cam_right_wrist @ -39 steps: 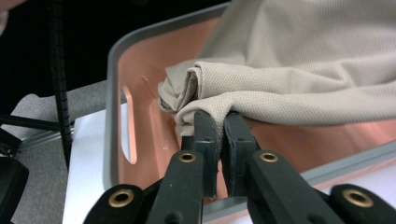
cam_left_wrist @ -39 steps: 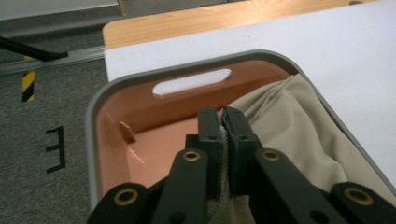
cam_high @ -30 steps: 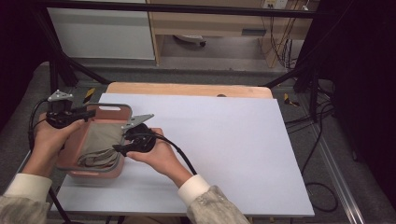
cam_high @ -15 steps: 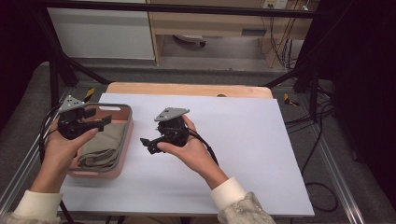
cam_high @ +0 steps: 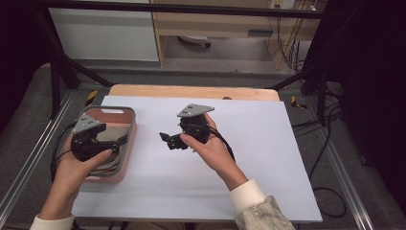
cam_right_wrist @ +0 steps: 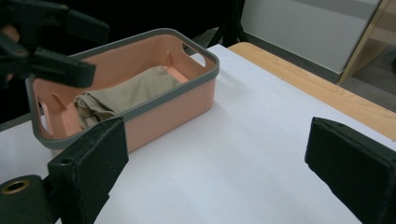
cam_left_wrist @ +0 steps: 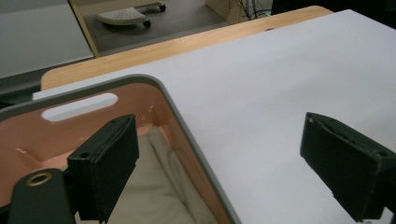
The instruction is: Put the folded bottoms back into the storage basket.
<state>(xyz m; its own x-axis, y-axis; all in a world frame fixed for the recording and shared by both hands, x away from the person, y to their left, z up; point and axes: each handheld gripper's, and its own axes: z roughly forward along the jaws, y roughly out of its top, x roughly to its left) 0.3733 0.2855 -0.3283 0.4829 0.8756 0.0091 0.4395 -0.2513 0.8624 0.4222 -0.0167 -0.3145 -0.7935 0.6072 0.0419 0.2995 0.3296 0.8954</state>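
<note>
The folded beige cloth [cam_right_wrist: 123, 95] is seen lying inside the pink basket [cam_high: 125, 158], which has a grey rim and slot handles and stands at the left edge of the white counter [cam_high: 268, 158]. The cloth is bunched toward the near end of the basket, and its lighter folds [cam_left_wrist: 159, 186] are seen against the basket's inner wall in the left gripper view. The left tongs [cam_high: 115, 142] are held over the near half of the basket, just above the cloth; their jaws have just been opening, are spread wide, and nothing is seen between them. In the left gripper view one jaw stands over the basket's interior and the other over the bare counter beyond the basket's rim. The right tongs [cam_high: 165, 140] are held to the right of the basket, well apart from it, above the bare counter, pointing back toward the basket; their jaws have just been opening too, are released, and are empty. A wooden board edge [cam_high: 191, 91] is seen beyond the far side of the basket.
</note>
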